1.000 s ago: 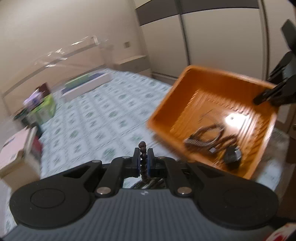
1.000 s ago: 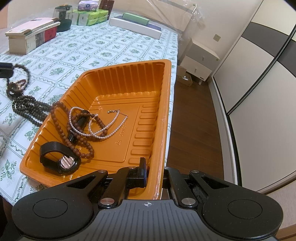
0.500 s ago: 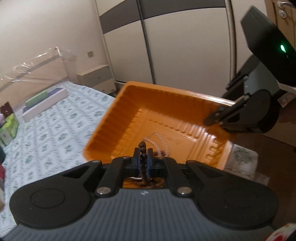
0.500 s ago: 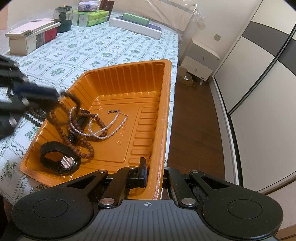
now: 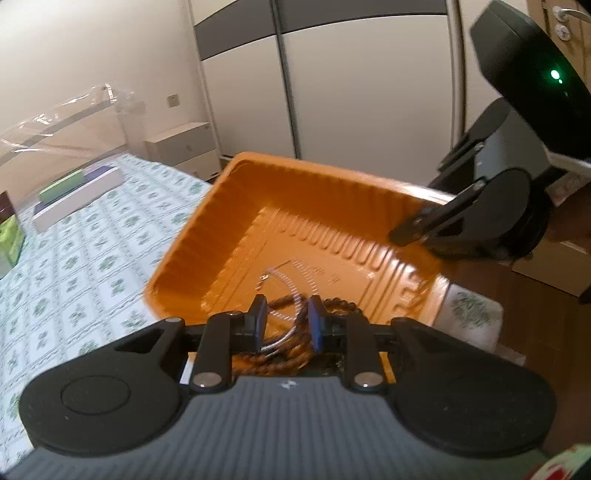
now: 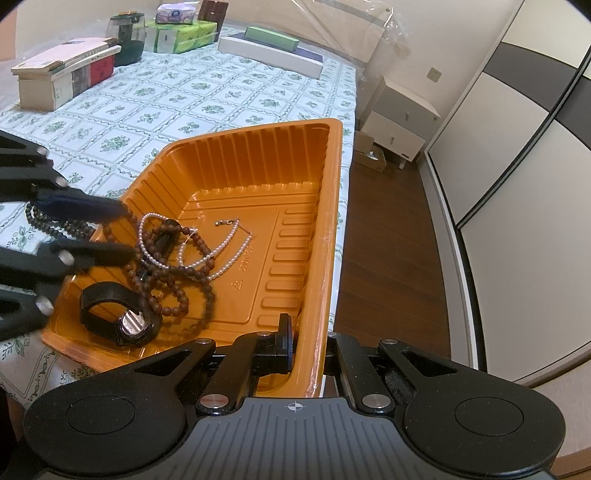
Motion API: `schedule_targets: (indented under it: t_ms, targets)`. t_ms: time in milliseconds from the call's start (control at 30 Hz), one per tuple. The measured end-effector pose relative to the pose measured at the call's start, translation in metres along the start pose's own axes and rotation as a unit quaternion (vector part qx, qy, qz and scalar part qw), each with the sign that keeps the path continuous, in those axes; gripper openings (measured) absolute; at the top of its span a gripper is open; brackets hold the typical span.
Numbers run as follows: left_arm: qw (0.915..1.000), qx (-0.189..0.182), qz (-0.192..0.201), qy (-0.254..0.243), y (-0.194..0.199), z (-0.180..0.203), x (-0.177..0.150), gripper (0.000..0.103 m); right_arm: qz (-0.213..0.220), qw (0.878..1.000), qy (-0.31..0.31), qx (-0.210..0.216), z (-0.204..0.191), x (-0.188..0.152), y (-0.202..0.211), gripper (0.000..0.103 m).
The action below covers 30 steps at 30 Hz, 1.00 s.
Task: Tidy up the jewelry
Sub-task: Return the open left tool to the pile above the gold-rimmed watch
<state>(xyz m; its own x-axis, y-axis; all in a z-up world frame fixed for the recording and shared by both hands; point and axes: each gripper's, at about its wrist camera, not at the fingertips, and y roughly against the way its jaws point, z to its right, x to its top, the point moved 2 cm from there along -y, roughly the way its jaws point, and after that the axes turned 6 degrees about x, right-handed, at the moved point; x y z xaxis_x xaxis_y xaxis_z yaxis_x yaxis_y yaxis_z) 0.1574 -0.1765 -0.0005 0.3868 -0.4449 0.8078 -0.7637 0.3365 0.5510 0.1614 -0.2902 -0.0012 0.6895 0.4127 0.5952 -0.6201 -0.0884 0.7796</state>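
Note:
An orange plastic tray (image 6: 258, 173) lies at the table's right edge. It holds a pearl necklace (image 6: 221, 254), brown bead strings (image 6: 173, 280) and a black watch (image 6: 118, 314). My right gripper (image 6: 306, 339) is shut on the tray's near wall. My left gripper (image 5: 284, 317) is open over the tray's left side; it also shows in the right wrist view (image 6: 122, 232). A dark bead string (image 6: 55, 225) hangs across the tray's left rim below its fingers, partly on the cloth. In the left wrist view the bead strings (image 5: 291, 343) lie under the open jaws.
The table has a green-and-white floral cloth (image 6: 207, 92). At its far side stand a box stack (image 6: 62, 74), a dark jar (image 6: 127, 37), green tissue packs (image 6: 181, 35) and a long white box (image 6: 269, 53). Wooden floor (image 6: 388, 258) and a wardrobe (image 6: 517, 184) lie to the right.
My left gripper moved right over the tray with the dark bead string, then opened and let it go. The right gripper and the tray stayed still.

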Motion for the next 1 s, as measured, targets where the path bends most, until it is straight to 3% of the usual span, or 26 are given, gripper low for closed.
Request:
schedule_targets:
  t_ms: [333, 700, 833, 1000]
  targets:
    - [0.9941, 0.079, -0.031, 0.066, 0.031, -0.068, -0.055, 0.023, -0.003, 1.0, -0.002, 0.001, 0.001, 0.001, 0.001, 0.003]
    - [0.9719, 0.18, -0.087, 0.123, 0.064, -0.138, -0.133, 0.023, -0.005, 1.0, 0.0, 0.0, 0.002, 0.003, -0.002, 0.003]
    - [0.9644, 0.202, -0.105, 0.135, 0.067, -0.153, -0.153, 0.023, -0.007, 1.0, 0.0, 0.0, 0.002, 0.003, -0.002, 0.003]
    - [0.9616, 0.208, -0.114, 0.138, 0.06, -0.167, -0.162, 0.028, -0.008, 1.0, 0.003, -0.001, 0.003, 0.003, -0.003, 0.003]
